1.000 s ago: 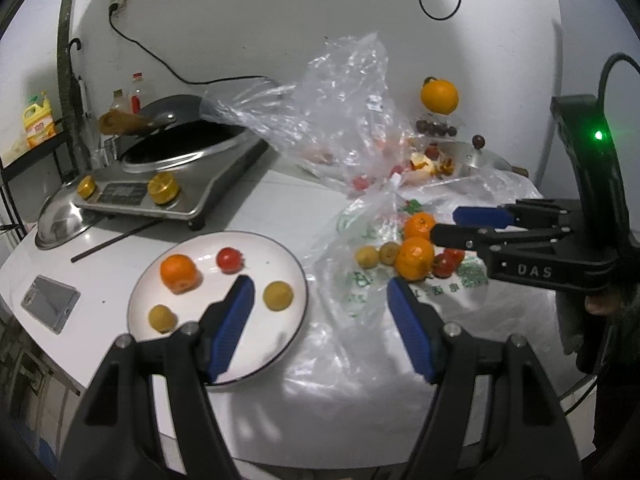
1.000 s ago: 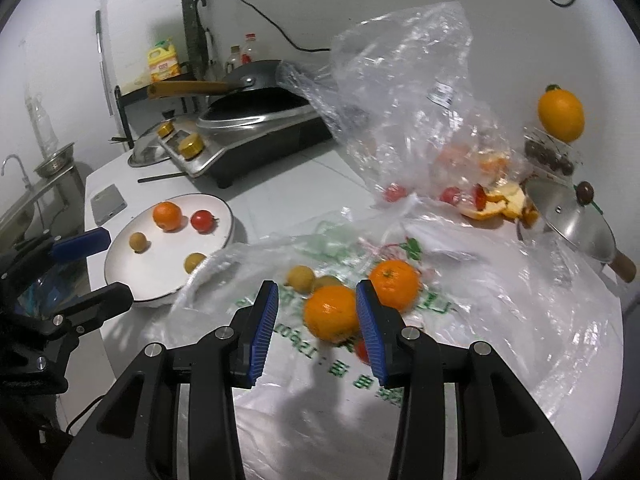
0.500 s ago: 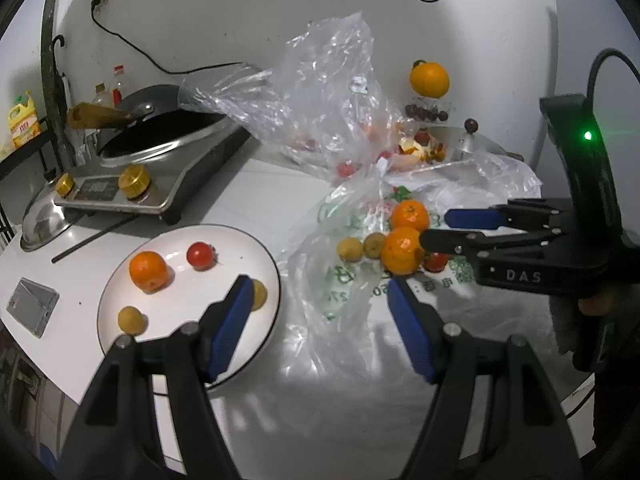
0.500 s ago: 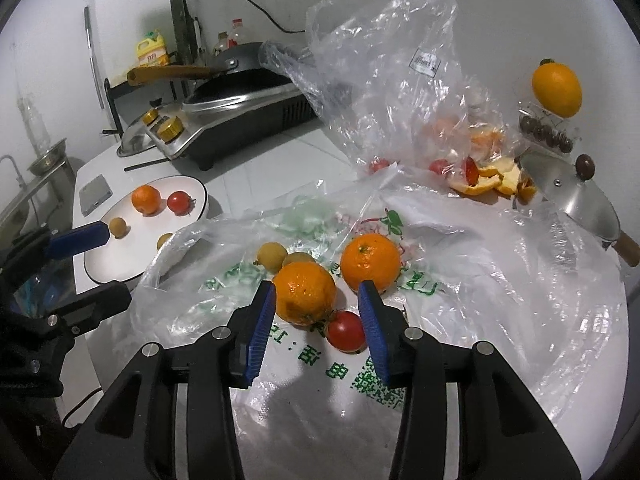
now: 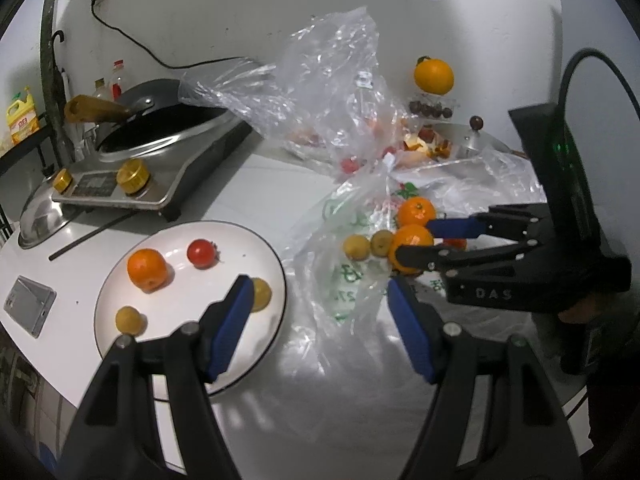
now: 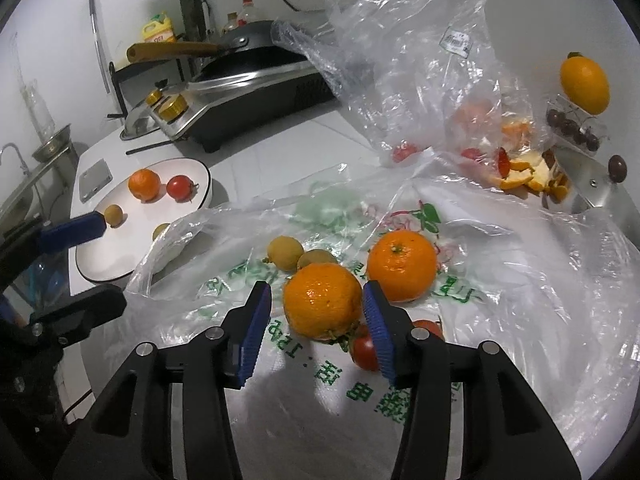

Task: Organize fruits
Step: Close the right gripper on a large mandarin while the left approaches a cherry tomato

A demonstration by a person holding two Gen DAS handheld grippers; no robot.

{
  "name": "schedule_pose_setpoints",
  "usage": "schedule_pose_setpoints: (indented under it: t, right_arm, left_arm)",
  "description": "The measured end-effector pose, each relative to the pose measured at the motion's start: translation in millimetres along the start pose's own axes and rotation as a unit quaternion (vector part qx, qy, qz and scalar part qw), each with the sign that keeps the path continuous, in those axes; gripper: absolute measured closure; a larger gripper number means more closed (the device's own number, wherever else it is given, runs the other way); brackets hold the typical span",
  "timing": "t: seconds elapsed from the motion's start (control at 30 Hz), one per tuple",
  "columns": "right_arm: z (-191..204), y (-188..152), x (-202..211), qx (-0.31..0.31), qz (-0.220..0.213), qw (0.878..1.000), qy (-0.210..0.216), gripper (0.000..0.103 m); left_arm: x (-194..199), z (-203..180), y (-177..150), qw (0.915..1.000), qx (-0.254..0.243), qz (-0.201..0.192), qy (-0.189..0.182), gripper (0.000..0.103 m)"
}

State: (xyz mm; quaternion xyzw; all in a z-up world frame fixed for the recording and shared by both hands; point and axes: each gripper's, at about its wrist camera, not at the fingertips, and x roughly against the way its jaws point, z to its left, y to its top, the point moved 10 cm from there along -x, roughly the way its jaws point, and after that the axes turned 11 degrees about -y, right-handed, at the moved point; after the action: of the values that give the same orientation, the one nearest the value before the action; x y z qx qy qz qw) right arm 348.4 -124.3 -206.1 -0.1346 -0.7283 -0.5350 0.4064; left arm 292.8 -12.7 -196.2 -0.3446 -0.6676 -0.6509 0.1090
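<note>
My right gripper [image 6: 317,312] is open, its blue pads on either side of a near orange [image 6: 322,300], also seen in the left wrist view [image 5: 410,242]. The orange lies on a flattened plastic bag [image 6: 400,392] with a second orange [image 6: 401,265], two small yellow fruits [image 6: 285,254] and a tomato [image 6: 365,352]. A white plate [image 5: 264,344] holds an orange [image 5: 146,269], a tomato [image 5: 202,253] and small yellow fruits. My left gripper [image 5: 320,322] is open and empty above the plate's right edge.
An induction cooker with a wok [image 5: 160,152] stands at the back left. A phone [image 5: 28,306] lies left of the plate. A crumpled clear bag [image 5: 332,92], orange peel [image 6: 528,172], a pot lid [image 6: 596,192] and a large orange on a fruit box [image 5: 433,76] stand at the back.
My right gripper has moved forward, so the near orange now sits between its pads. My left gripper has shifted a little; the plate sits further right in its view.
</note>
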Motion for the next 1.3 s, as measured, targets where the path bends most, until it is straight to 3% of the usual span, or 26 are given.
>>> schedule_pose_setpoints:
  t: [0.3, 0.53, 1.3]
  right_arm:
    - [-0.4, -4.9, -3.2, 0.009, 0.002, 1.000, 0.004, 0.057]
    - [-6.8, 5.1, 27.3, 0.002, -0.041, 0.999, 0.017, 0.057]
    - [-100.9, -19.8, 62.4, -0.060, -0.067, 0.996, -0.017, 0.057]
  left_arm:
    - [0.5, -5.2, 2.1, 1.0000, -0.007, 0.001, 0.004, 0.033]
    - [-3.0, -20.3, 7.0, 0.9998, -0.020, 0.004, 0.004, 0.033]
    - [-57.3, -89.9, 19.0, 0.9962, -0.076, 0.034, -0.025, 0.033]
